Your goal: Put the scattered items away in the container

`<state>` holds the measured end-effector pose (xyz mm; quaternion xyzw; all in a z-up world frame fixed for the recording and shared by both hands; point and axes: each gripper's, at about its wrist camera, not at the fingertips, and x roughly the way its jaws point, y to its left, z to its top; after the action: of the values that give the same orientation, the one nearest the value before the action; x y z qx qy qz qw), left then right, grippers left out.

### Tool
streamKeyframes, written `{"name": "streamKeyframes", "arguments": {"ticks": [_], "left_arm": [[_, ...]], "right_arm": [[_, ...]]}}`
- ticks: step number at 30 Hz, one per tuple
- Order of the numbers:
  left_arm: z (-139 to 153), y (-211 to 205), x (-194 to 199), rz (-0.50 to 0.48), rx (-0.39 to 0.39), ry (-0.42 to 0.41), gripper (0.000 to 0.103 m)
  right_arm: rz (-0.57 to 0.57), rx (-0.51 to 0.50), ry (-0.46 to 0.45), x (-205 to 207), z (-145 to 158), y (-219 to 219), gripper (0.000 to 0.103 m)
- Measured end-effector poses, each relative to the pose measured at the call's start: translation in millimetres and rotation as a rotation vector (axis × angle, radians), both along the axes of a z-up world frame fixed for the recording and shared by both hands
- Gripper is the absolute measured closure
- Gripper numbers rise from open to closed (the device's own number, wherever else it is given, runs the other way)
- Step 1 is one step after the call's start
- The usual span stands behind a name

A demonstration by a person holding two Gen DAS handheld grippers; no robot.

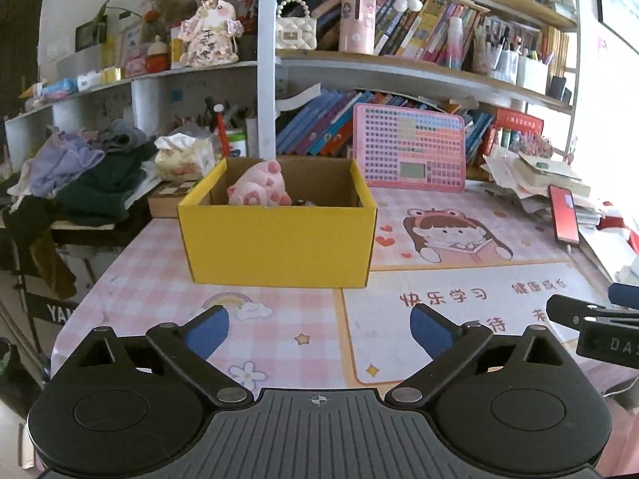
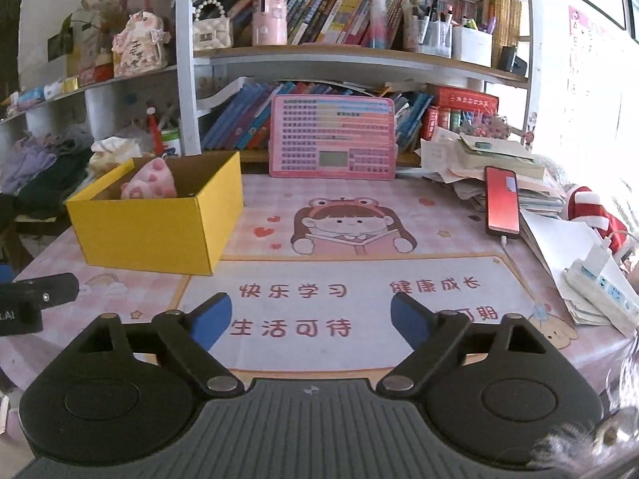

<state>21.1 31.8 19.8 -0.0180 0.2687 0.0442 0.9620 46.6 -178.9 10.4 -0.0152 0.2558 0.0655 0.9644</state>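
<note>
Left wrist view: one yellow box [image 1: 279,245] on the table [image 1: 159,247], one pink plush toy [image 1: 259,189] inside it, plus something small and dark beside the toy, can't tell what. Left claw [image 1: 319,329] jaws wide apart, nothing between them; box sits straight ahead, clear of the fingertips. Right wrist view: right claw [image 2: 311,319] also spread, empty, over the desk mat [image 2: 359,279]; box [image 2: 155,235] well off to its left. One red phone [image 2: 502,203] at right. Mat text reads "快乐学习", "健康成长", "生活可待".
</note>
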Motion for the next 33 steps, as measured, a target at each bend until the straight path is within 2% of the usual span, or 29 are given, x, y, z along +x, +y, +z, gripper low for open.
{"name": "streamKeyframes", "arguments": {"ticks": [5,7,11,17,28,33], "left_arm": [[11,-5,-1,-0.02,0.023,-0.016,0.0],[13,-7,2,0.003,0.027,-0.022,0.0],[12,-15,2,0.045,0.009,-0.035,0.0],[3,-33,-1,-0.014,0.07,-0.007,0.0],[-4,-35,-6,-0.033,0.072,0.019,0.0],[-3,-29,-9,-0.023,0.055,0.001,0.0]], "right_arm": [[-0.001,0.014,0.001,8,7,-14,0.012],[0.022,0.009,-0.015,12,14,-16,0.011],[0.008,-0.013,-0.067,11,21,-21,0.004],[-0.006,-0.021,-0.015,1,1,-20,0.004],[0.001,-0.017,0.021,-5,-7,-19,0.0],[0.015,-0.03,0.016,-8,-7,-13,0.0]]}}
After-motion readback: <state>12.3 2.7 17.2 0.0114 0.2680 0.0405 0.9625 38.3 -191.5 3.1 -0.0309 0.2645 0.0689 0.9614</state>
